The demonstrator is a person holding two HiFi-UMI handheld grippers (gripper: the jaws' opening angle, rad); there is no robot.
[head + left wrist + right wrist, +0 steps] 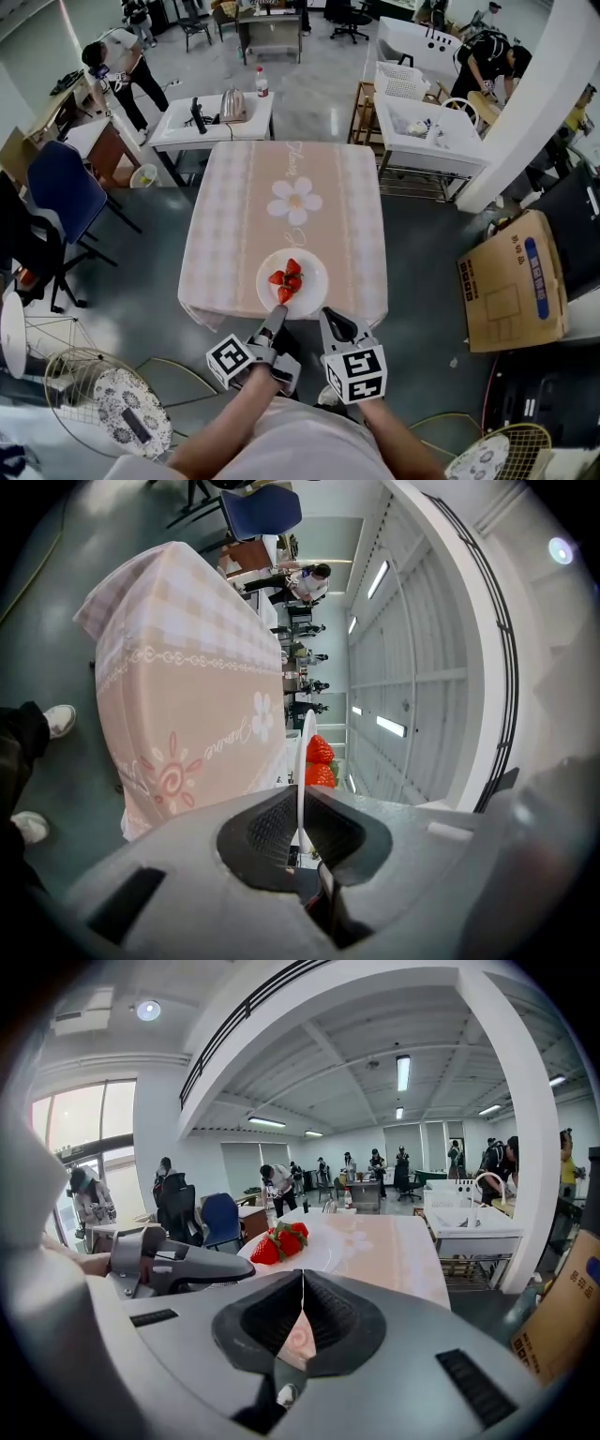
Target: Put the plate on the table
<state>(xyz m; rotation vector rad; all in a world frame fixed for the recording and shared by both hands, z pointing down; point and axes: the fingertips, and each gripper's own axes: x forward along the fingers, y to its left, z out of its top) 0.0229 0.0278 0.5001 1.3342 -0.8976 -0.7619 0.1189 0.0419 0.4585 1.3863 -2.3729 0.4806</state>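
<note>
A white plate (310,267) with several strawberries (286,278) hangs over the near edge of the pink flowered table (281,178). My left gripper (277,315) is shut on the plate's near rim. In the left gripper view the plate (303,752) stands edge-on between the closed jaws, strawberries (319,761) beyond, and it seems slightly above the cloth (187,696). My right gripper (327,316) sits just right of the plate, shut with nothing in it. The right gripper view shows the plate (323,1252), strawberries (278,1241) and left gripper (183,1265) ahead of its closed jaws (302,1281).
White work tables (211,122) and a sink unit (427,131) stand behind the table. A blue chair (61,192) is at the left, a cardboard box (511,281) and a white pillar (534,103) at the right. Wire chairs (103,403) flank me. People work far off.
</note>
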